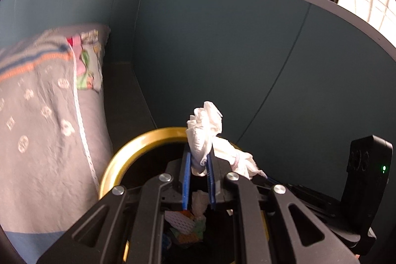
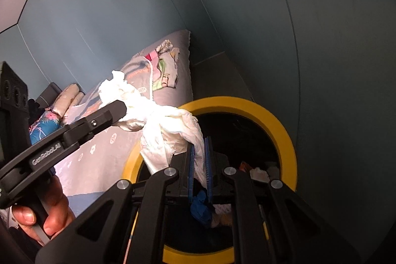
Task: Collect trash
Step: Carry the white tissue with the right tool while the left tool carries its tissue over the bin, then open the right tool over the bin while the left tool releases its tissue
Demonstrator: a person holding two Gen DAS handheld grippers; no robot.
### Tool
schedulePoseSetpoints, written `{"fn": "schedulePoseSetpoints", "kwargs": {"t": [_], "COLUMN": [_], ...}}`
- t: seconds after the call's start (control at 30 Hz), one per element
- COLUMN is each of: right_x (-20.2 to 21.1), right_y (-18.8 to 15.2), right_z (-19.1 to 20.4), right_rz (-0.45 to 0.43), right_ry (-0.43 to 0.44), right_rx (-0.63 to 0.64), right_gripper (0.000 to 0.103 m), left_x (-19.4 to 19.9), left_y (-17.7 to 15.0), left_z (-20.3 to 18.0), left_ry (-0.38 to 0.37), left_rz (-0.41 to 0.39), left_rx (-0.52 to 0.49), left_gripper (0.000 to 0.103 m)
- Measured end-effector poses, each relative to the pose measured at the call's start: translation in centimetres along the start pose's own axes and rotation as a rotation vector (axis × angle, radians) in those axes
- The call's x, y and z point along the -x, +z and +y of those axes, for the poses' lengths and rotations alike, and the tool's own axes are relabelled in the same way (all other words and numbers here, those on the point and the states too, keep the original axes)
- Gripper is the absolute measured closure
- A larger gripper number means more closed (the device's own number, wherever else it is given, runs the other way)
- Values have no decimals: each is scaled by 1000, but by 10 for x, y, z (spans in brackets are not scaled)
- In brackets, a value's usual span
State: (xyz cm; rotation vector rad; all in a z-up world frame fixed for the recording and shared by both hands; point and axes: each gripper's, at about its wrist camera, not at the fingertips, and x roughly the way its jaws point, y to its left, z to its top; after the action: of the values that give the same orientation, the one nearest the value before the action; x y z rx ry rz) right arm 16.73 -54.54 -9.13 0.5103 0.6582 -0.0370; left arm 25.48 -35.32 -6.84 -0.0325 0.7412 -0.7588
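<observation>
My left gripper (image 1: 199, 155) is shut on a crumpled white tissue (image 1: 205, 125), which sticks up above its blue pads. More white tissue (image 1: 238, 158) runs right to my right gripper (image 1: 266, 177). In the right wrist view, my right gripper (image 2: 200, 146) is shut on the white tissue (image 2: 170, 132), and the left gripper (image 2: 121, 108) comes in from the left, pinching the tissue's other end. I cannot tell whether it is one piece or two. Both grippers hang over the black bin with a yellow rim (image 2: 279, 130) (image 1: 128, 152), which holds mixed trash (image 1: 188, 222).
A bed with a grey patterned cover (image 2: 111, 140) (image 1: 44, 115) stands against the bin's left side, with pillows (image 2: 71, 93) further back. Teal wall panels (image 1: 222, 53) close in behind and to the right. A person's hand (image 2: 49, 209) holds the left gripper.
</observation>
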Motion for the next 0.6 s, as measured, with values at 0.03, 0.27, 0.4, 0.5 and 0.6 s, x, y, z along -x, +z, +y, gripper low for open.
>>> {"fn": "schedulePoseSetpoints", "kwargs": {"t": [0.03, 0.27, 0.4, 0.5, 0.6], "right_x": [-2, -5, -5, -6, -7], "right_y": [0, -1, -2, -2, -1], "right_z": [-1, -2, -3, -2, -3], "right_rz": [4, 21, 25, 39, 43], "right_ry": [-1, -15, -24, -31, -31], "right_rx": [-1, -17, -23, -26, -25], "right_gripper": [94, 94, 94, 92, 78], "left_x": [-4, -13, -12, -8, -3], "left_y": [0, -3, -3, -3, -2], "left_z": [4, 20, 25, 28, 32], "left_ry": [-6, -5, 13, 25, 31], "left_rz": [15, 51, 43, 39, 30], "left_rx": [15, 85, 103, 113, 126], "left_gripper": [93, 76, 67, 60, 51]}}
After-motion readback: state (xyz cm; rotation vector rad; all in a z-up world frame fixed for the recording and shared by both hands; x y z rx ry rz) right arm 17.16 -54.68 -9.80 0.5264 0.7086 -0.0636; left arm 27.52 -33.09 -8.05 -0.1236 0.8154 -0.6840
